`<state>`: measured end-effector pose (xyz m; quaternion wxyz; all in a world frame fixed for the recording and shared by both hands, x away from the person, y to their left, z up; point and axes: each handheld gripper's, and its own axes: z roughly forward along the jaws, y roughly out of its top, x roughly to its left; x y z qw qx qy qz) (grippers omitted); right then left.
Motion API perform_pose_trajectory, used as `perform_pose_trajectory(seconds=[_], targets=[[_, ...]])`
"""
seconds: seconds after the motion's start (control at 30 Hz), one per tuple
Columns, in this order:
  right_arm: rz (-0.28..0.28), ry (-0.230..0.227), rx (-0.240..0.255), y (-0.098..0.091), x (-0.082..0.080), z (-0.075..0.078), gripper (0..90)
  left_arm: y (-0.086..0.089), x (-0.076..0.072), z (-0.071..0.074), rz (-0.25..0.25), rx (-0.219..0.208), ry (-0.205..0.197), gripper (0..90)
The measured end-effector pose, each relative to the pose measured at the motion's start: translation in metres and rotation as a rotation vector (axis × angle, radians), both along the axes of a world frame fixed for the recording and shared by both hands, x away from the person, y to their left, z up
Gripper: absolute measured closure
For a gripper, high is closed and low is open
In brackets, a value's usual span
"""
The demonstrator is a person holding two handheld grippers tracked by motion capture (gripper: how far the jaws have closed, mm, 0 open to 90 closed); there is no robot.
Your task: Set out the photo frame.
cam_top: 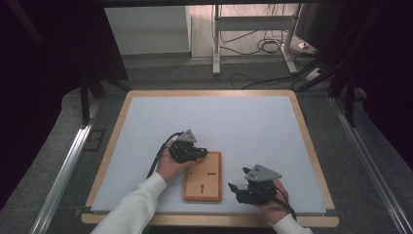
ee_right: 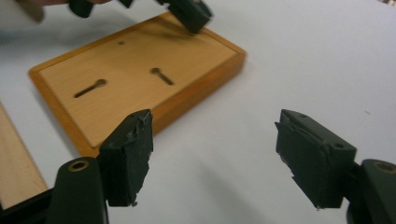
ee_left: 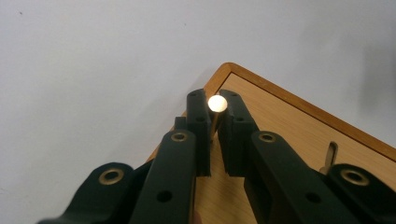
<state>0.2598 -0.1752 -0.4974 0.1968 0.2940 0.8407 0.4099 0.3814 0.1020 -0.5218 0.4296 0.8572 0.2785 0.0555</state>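
1. The left gripper [cam_top: 198, 153] is at the far left corner of the wooden board [cam_top: 203, 183], with the person's left hand [cam_top: 168, 165] behind it in a white sleeve [cam_top: 131, 209].
2. In the left gripper view, its fingers [ee_left: 200, 126] are clenched on a small brass-coloured pin [ee_left: 217, 103] with a round shiny head. The pin stands between the two pads, just over the corner of the board.
3. The wooden board lies flat on the pale grey mat [cam_top: 214, 126] that covers the table [cam_top: 311, 146]. It is near the front edge of the table, a little left of the middle, with its long side running from front to back.
4. The board has a raised darker rim and two keyhole-shaped slots [ee_right: 89, 88] in its lighter panel. A small metal piece [ee_left: 330, 155] stands near one slot in the left gripper view.
5. The right gripper [cam_top: 237, 179] is just beside the right side of the board, near the front edge of the table, not touching the board.
6. Its fingers [ee_right: 127, 156] are released and stand wide apart, with only the mat between them.
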Motion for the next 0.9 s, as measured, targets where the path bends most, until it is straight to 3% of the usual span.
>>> perform_pose_trajectory(seconds=[0.1, 0.27, 0.4, 0.43, 0.7, 0.9], targets=[[0.031, -0.016, -0.020, 0.011, -0.005, 0.000, 24.5, 0.001, 0.003, 0.000, -0.006, -0.020, 0.025, 83.4], [0.078, -0.027, -0.053, 0.025, -0.009, -0.002, 23.3, 0.002, 0.004, 0.000, -0.020, -0.013, 0.029, 83.5], [0.102, -0.051, -0.112, 0.040, -0.013, -0.007, 19.9, 0.002, 0.006, 0.000, -0.026, -0.017, 0.045, 83.5], [0.111, -0.071, -0.149, 0.047, -0.015, -0.009, 17.7, 0.002, 0.007, 0.000, -0.025, -0.025, 0.055, 83.2], [0.153, -0.140, -0.234, 0.066, -0.023, -0.013, 13.2, 0.005, 0.015, 0.001, -0.039, -0.037, 0.106, 83.2], [0.185, -0.164, -0.291, 0.077, -0.027, -0.019, 11.9, 0.006, 0.019, 0.001, -0.052, -0.045, 0.134, 83.1]])
